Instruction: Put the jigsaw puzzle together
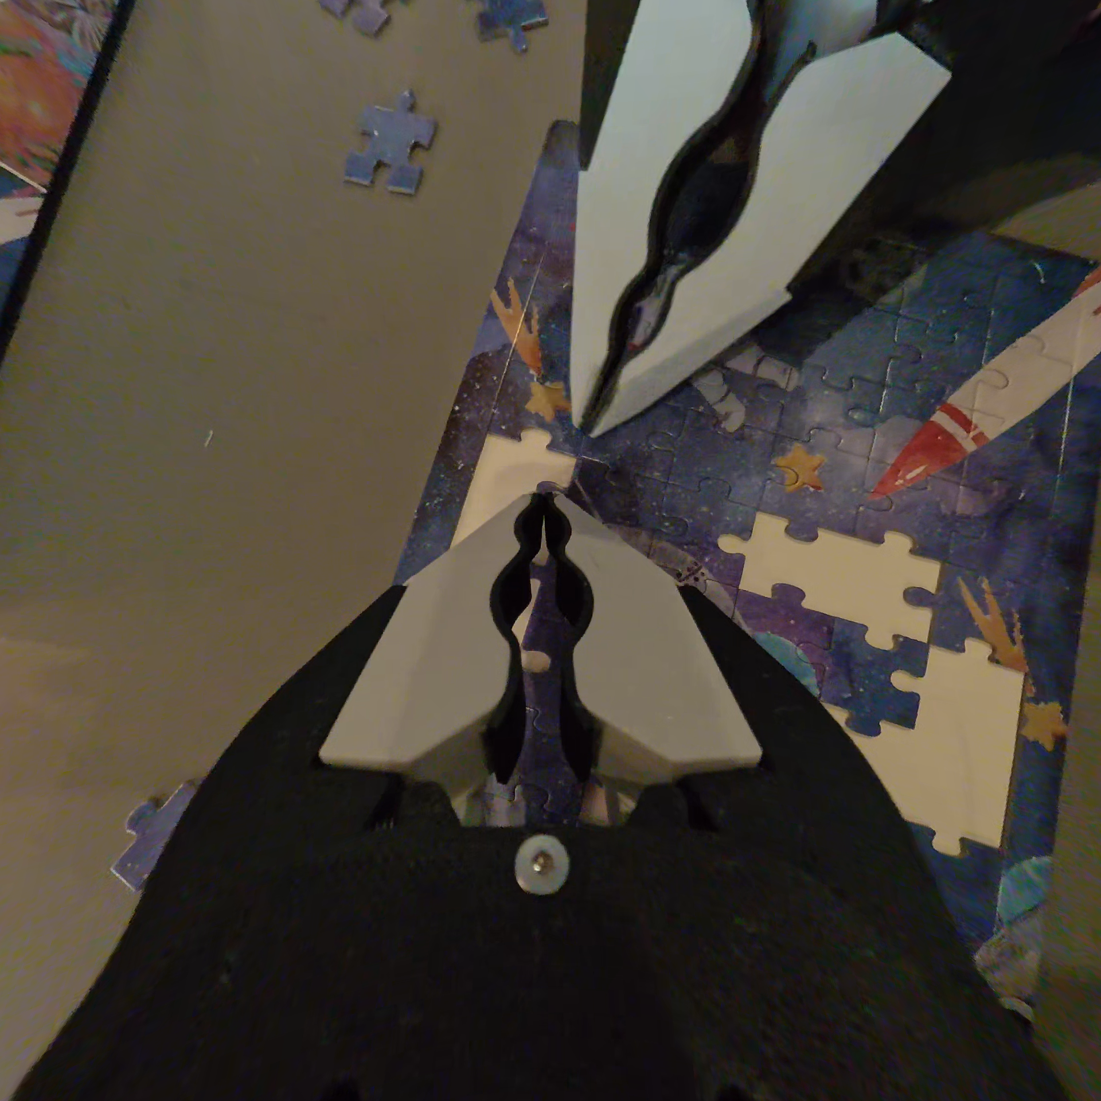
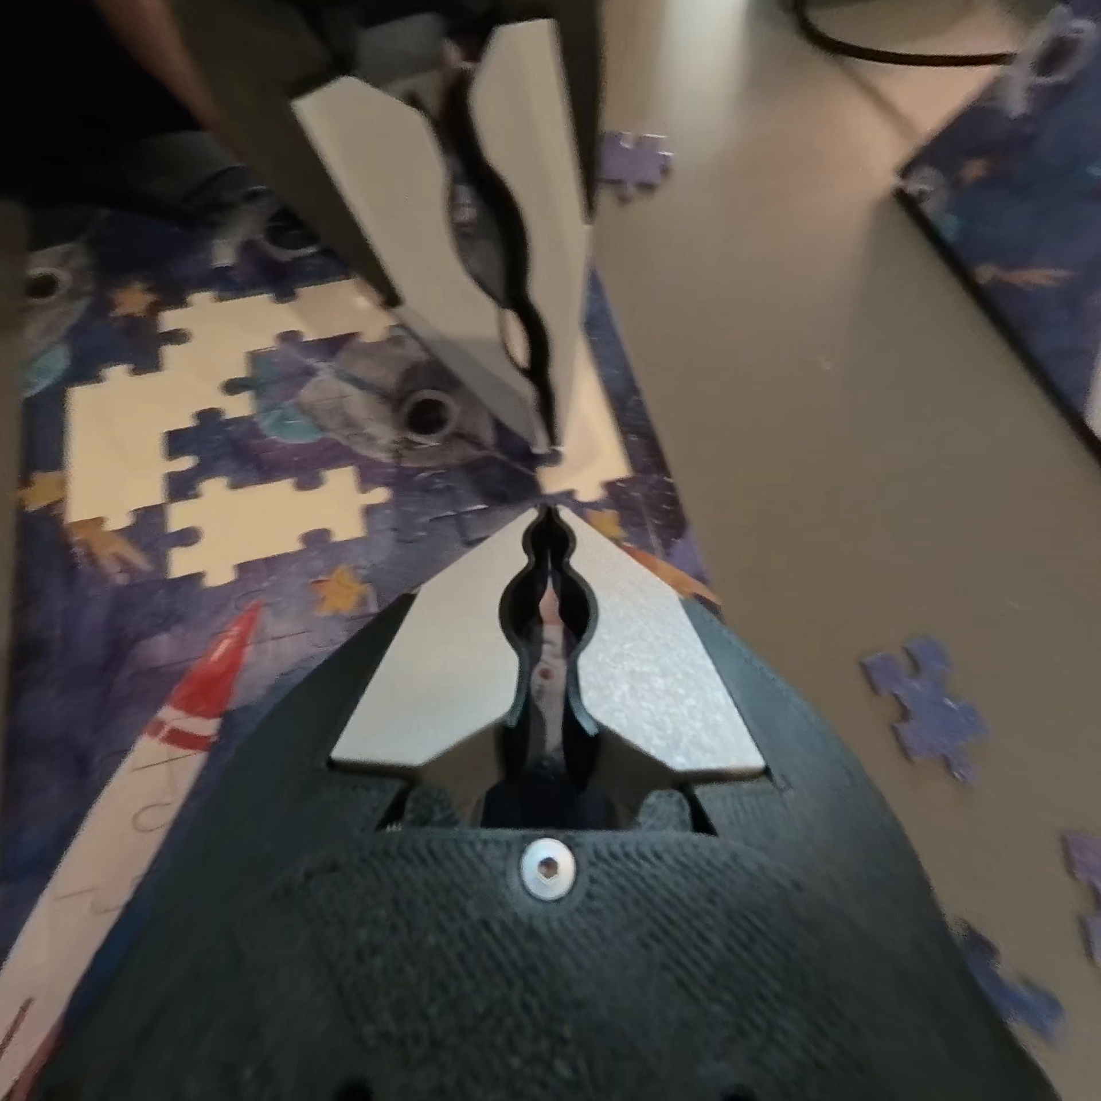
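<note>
The space-themed jigsaw puzzle point(image 1: 715, 494) lies flat on the table, with a red and white rocket point(image 1: 953, 417) on it. It has bare gaps: one by its edge point(image 1: 512, 470) and larger ones point(image 1: 834, 566). My left gripper point(image 1: 545, 497) is shut, tips down at the edge gap. My right gripper point(image 1: 587, 429) comes from the far side, also shut, tips almost meeting the left's. In the right wrist view the right gripper point(image 2: 545, 512) faces the left gripper point(image 2: 548, 447) over the same gap point(image 2: 590, 470) in the puzzle point(image 2: 238, 566). I see no piece between either pair of fingers.
Loose blue pieces lie on the beige table: one point(image 1: 390, 146) left of the puzzle, two at the far edge point(image 1: 512, 18), one beside my left gripper point(image 1: 152, 834). Others show in the right wrist view point(image 2: 926, 709) point(image 2: 634, 161). A puzzle box point(image 2: 1013, 238) and a black cable point(image 2: 893, 53) lie beyond. The grippers are tip to tip, or close to it.
</note>
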`<state>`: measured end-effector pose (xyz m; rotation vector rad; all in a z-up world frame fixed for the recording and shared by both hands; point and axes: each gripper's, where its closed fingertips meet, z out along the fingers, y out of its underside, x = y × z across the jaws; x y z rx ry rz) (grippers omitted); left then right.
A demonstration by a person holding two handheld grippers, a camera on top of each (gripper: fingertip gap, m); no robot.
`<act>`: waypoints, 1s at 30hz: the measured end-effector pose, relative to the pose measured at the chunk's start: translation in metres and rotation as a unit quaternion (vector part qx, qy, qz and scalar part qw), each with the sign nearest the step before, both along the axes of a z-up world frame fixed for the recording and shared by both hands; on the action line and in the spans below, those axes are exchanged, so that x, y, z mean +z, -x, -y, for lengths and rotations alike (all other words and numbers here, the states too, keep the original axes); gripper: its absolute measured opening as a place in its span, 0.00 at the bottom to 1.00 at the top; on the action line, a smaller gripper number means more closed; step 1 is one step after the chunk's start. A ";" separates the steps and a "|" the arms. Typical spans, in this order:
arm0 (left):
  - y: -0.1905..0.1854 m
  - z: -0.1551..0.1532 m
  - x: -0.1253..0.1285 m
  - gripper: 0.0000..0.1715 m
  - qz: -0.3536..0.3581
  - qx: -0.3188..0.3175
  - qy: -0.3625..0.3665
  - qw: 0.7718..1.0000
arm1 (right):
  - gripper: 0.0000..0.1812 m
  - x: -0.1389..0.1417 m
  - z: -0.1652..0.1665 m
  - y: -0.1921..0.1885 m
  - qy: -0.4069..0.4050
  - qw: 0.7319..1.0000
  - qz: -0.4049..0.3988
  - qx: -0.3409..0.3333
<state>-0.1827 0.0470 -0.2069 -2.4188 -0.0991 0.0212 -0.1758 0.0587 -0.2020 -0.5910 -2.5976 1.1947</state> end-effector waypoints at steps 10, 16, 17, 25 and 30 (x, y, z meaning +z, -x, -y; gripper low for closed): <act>0.000 0.000 0.000 0.00 -0.003 0.001 0.000 1.000 | 0.00 0.001 0.007 -0.003 -0.001 1.000 0.007 -0.006; 0.000 0.000 0.000 0.00 -0.002 0.002 -0.003 1.000 | 0.00 0.008 0.006 -0.003 0.022 0.999 0.021 -0.012; 0.000 0.000 0.000 0.00 -0.002 0.002 -0.002 1.000 | 0.00 0.002 0.007 -0.005 0.013 0.999 0.028 -0.008; 0.000 -0.001 0.000 0.00 -0.006 0.003 -0.003 1.000 | 0.00 0.021 0.000 0.006 0.042 0.998 -0.010 -0.035; 0.000 0.000 0.000 0.00 -0.008 0.002 -0.004 1.000 | 0.00 0.021 -0.023 0.018 0.028 0.997 -0.028 -0.067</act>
